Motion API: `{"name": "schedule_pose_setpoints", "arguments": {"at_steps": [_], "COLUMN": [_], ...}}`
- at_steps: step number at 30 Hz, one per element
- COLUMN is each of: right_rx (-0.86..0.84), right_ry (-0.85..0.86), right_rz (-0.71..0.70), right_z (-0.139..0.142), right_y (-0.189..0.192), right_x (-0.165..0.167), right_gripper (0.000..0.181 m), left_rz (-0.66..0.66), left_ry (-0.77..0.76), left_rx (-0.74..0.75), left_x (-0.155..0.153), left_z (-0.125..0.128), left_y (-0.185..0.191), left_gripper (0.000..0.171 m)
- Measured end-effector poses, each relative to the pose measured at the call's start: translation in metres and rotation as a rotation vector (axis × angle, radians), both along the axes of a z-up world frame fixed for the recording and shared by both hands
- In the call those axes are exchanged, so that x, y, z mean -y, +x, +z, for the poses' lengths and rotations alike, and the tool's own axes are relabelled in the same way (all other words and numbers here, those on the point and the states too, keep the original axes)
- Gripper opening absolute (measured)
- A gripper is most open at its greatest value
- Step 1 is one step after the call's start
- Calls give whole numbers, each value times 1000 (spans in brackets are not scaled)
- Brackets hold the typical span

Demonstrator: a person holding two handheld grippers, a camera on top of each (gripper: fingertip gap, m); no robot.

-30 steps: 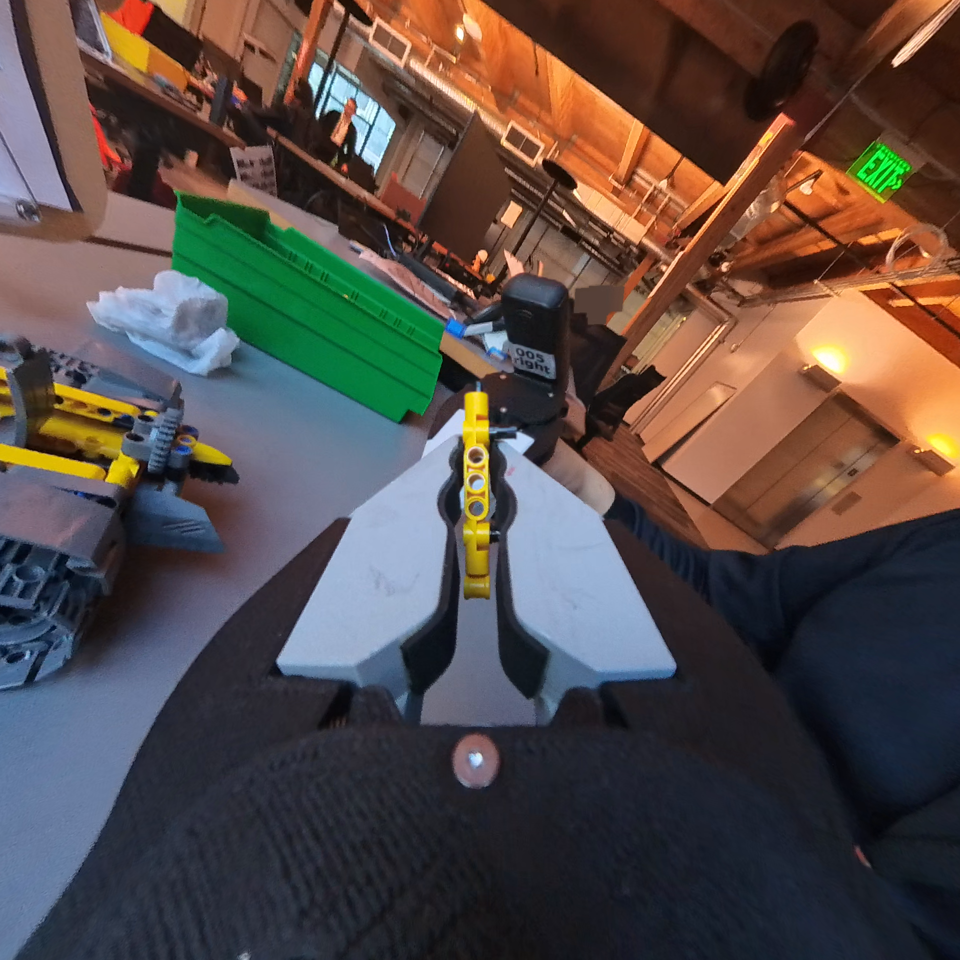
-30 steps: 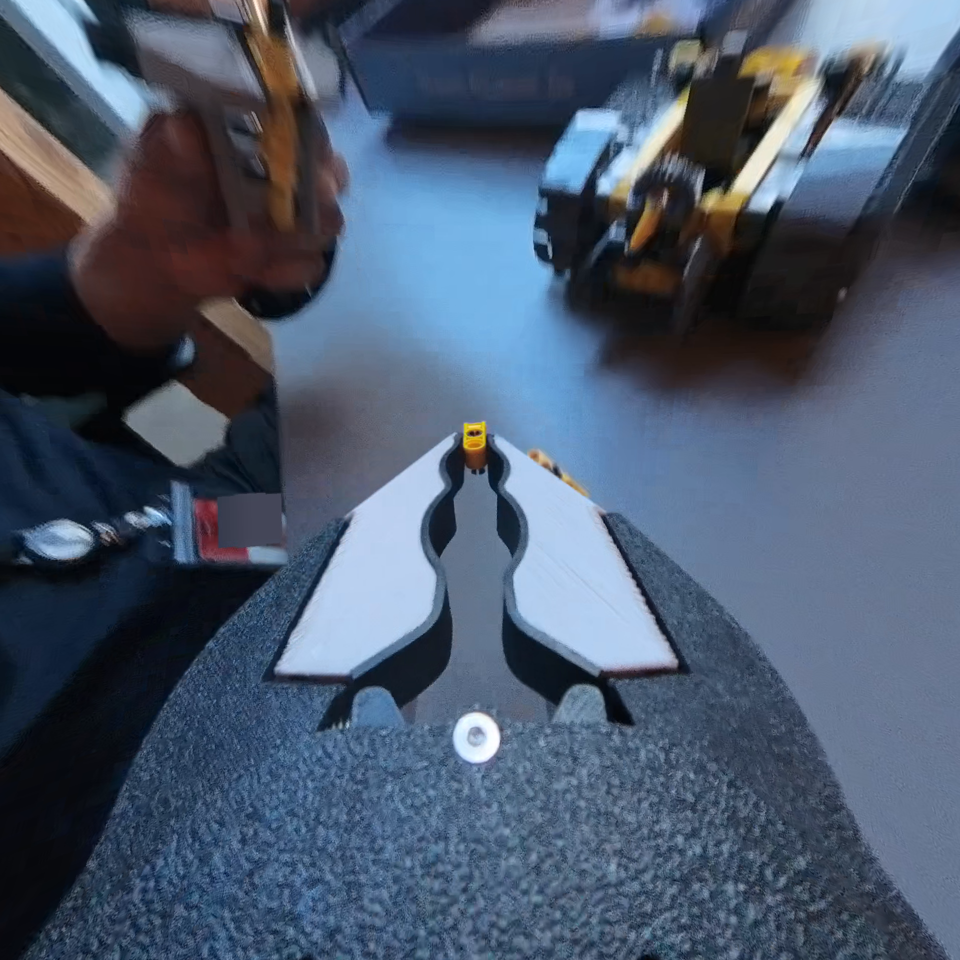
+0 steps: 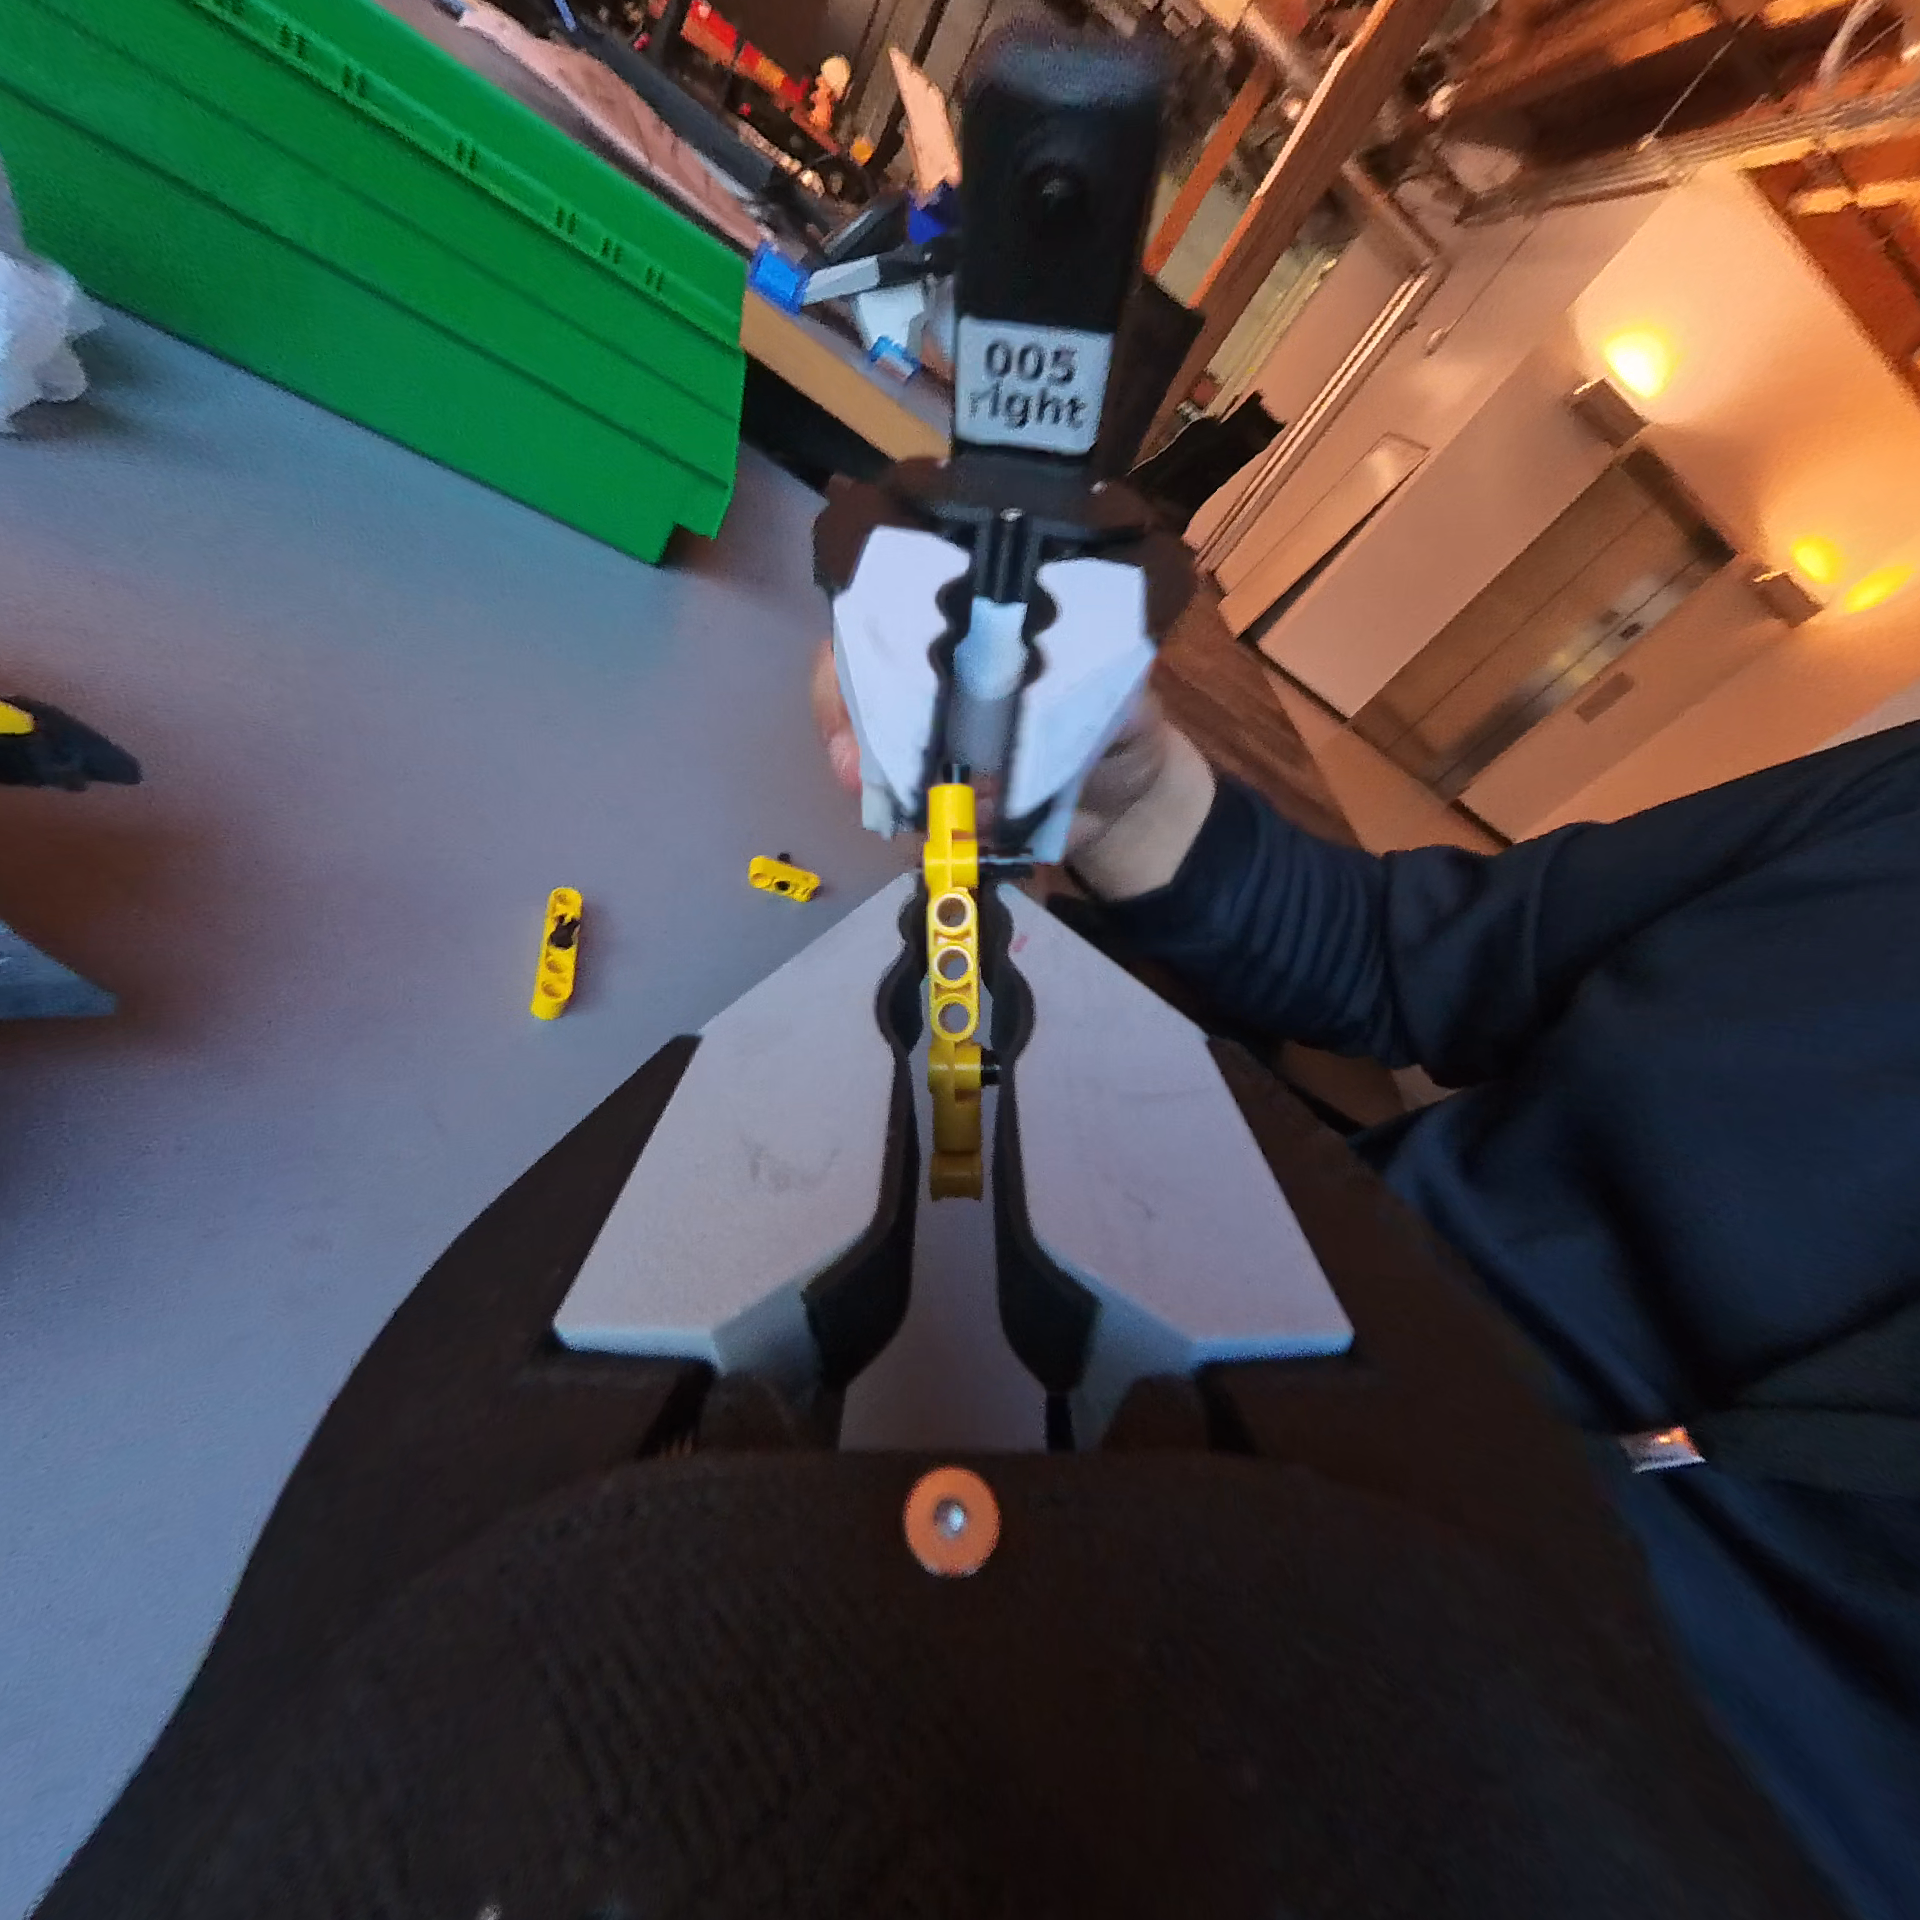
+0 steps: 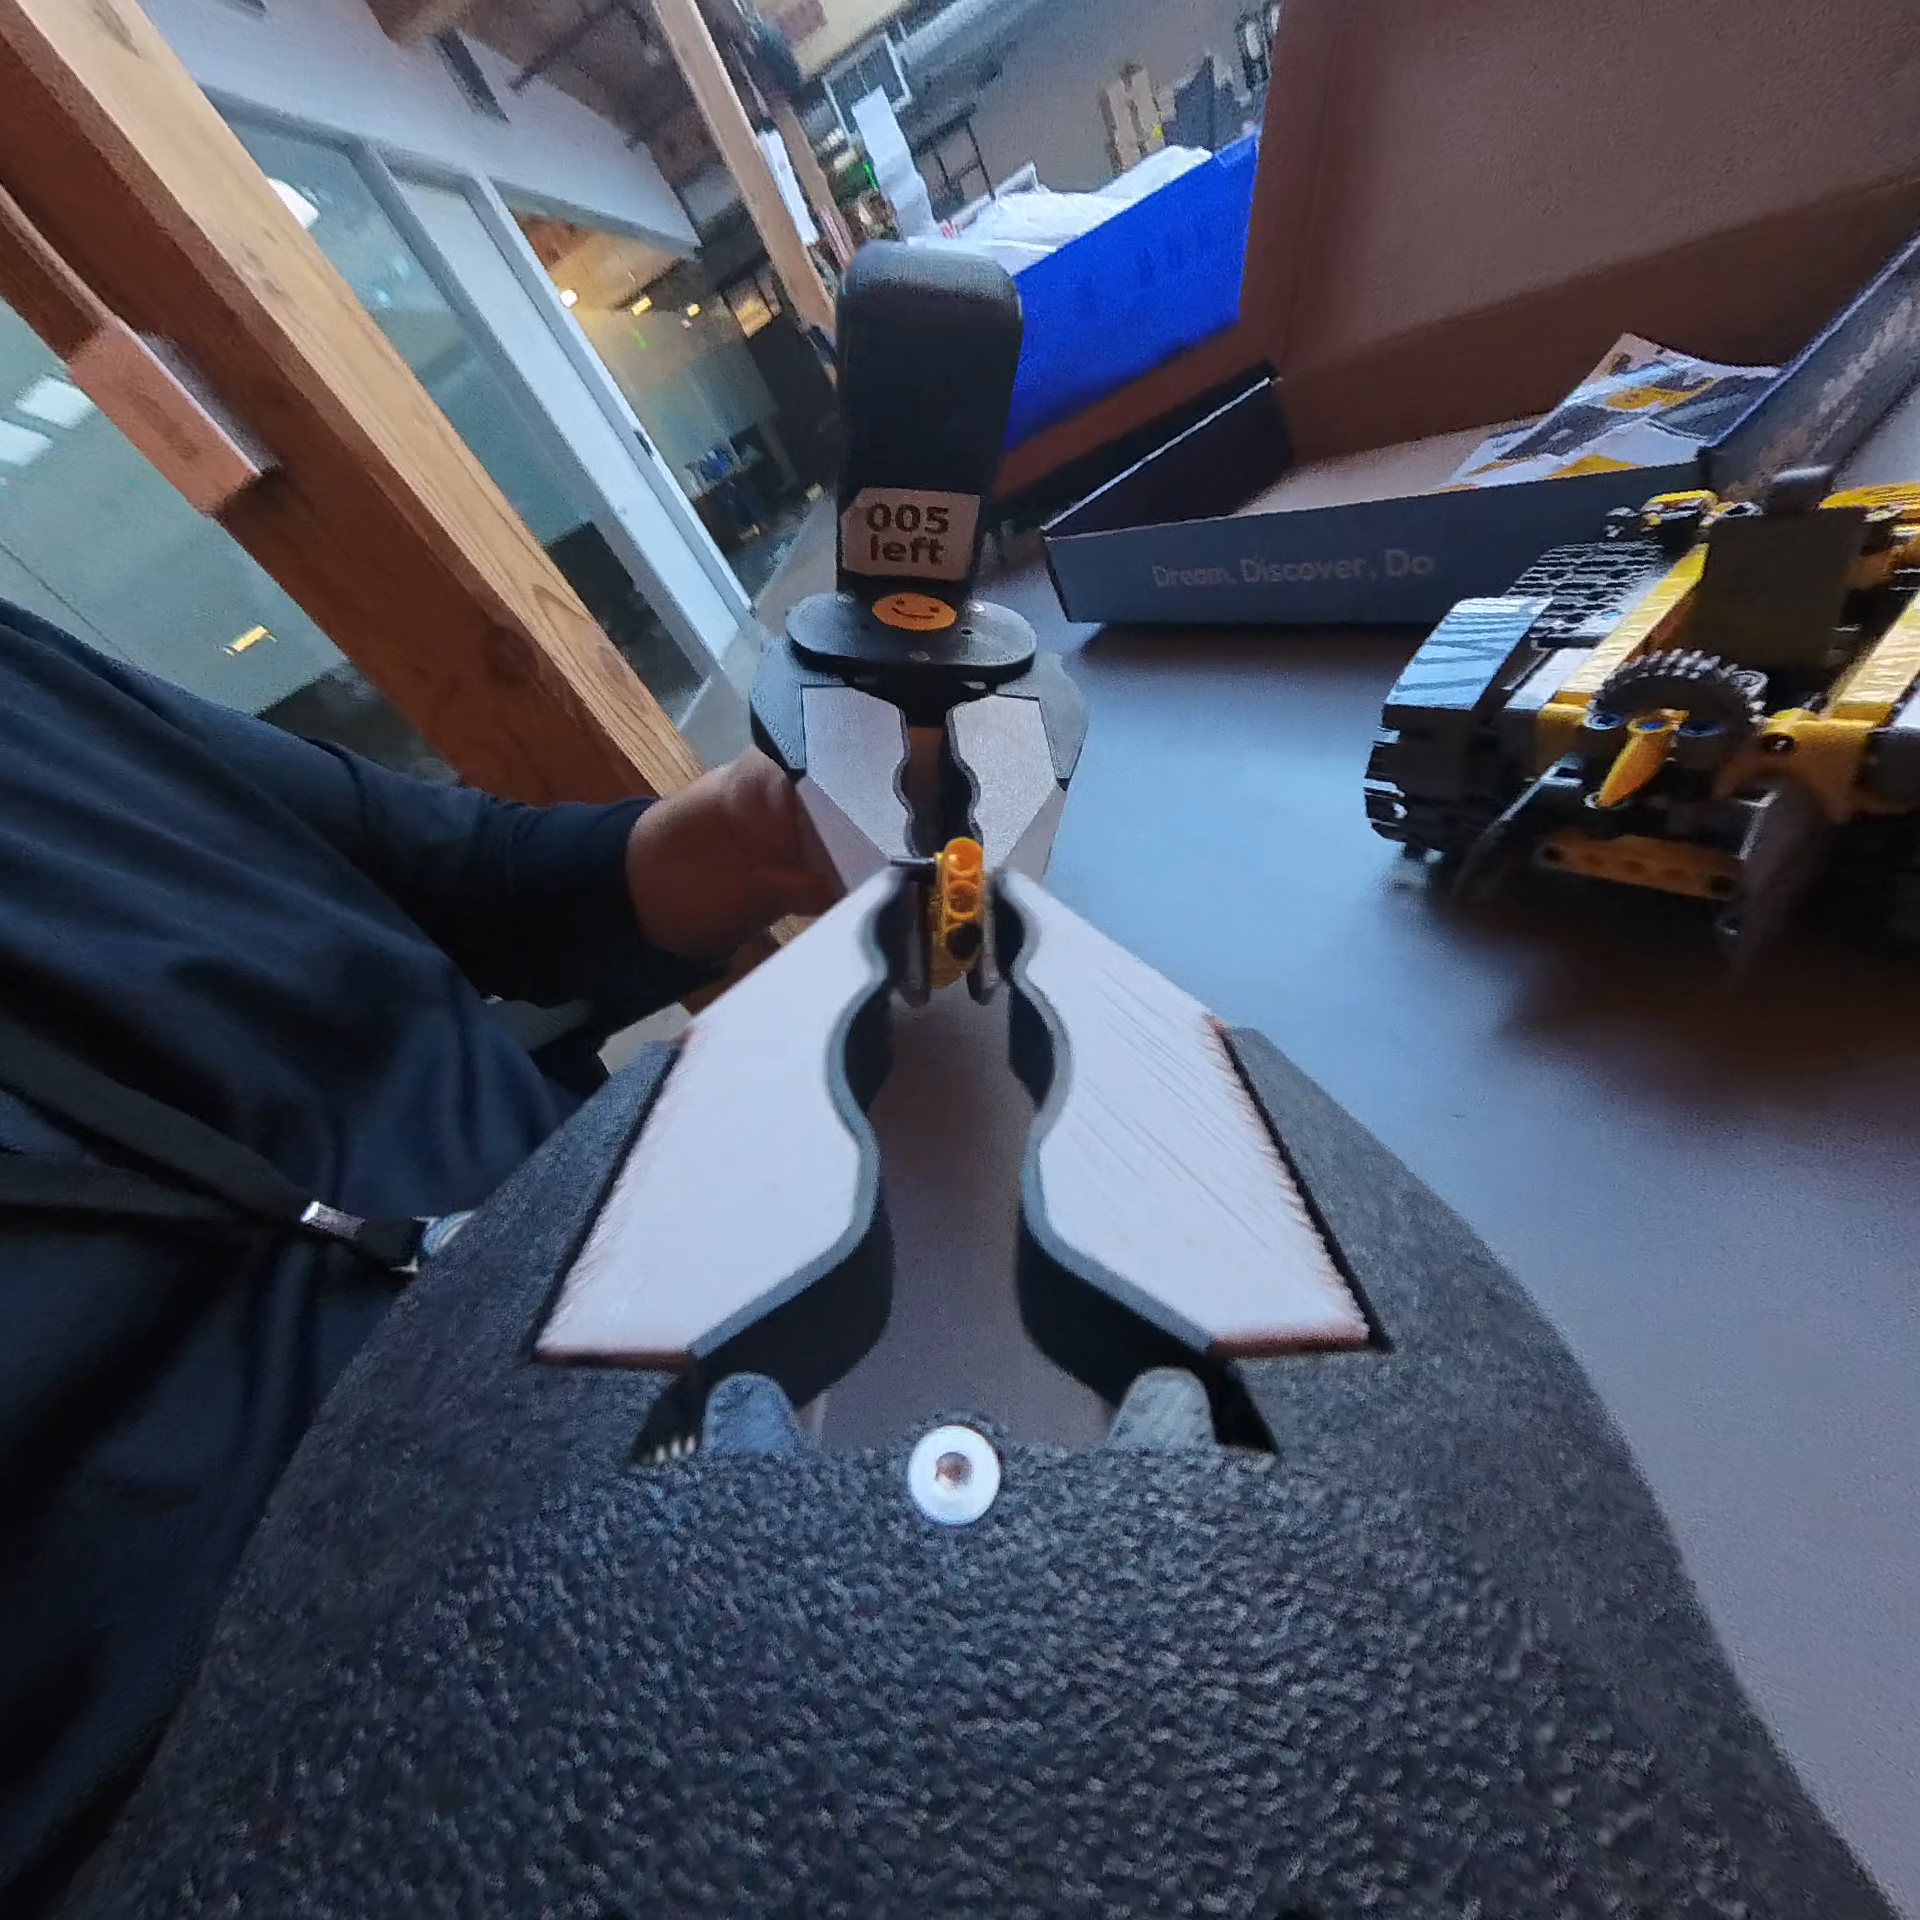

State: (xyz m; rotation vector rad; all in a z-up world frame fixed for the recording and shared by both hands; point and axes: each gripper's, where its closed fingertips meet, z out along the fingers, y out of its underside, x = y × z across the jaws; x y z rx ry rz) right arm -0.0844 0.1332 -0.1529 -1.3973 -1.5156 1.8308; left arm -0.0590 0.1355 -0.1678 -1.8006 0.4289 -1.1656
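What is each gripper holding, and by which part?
Left gripper clamps a yellow holed beam around its middle. Right gripper pinches a small yellow connector at its fingertips, by its sides.

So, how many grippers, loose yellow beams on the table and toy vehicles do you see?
Grippers: 2, left gripper, right gripper
Loose yellow beams: 2
Tracked toy vehicle: 1
Total: 5

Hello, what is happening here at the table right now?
A person holds two grippers tip to tip above the grey table. The left gripper is shut on a yellow beam; the right gripper is shut on a small yellow connector, meeting the beam's end. Two loose yellow pieces and a yellow-and-black model vehicle lie nearby.
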Motion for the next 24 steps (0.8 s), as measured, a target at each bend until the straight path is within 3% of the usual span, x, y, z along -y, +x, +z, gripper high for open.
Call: {"name": "schedule_pose_setpoints", "arguments": {"at_steps": [3,9,15,19,24], "right_rx": [-29,-77,-174,-302,-415], "right_ry": [-39,12,22,285,569], "right_rz": [-2,-15,6,-24,-42], "right_z": [3,11,20,32,54], "right_y": [0,6,14,24,38], "right_x": [0,-5,-1,8,26], "right_gripper": [6,5,6,6,10], "left_rz": [-7,2,41,76,158], "left_ry": [0,8,153,383,846], "left_rx": [49,-12,-144,-400,-793], "left_x": [0,0,4,10,25], "left_z": [4,4,19,31,56], "left_y": [1,-4,-5,1,10], "left_gripper": [5,7,6,5,4]}}
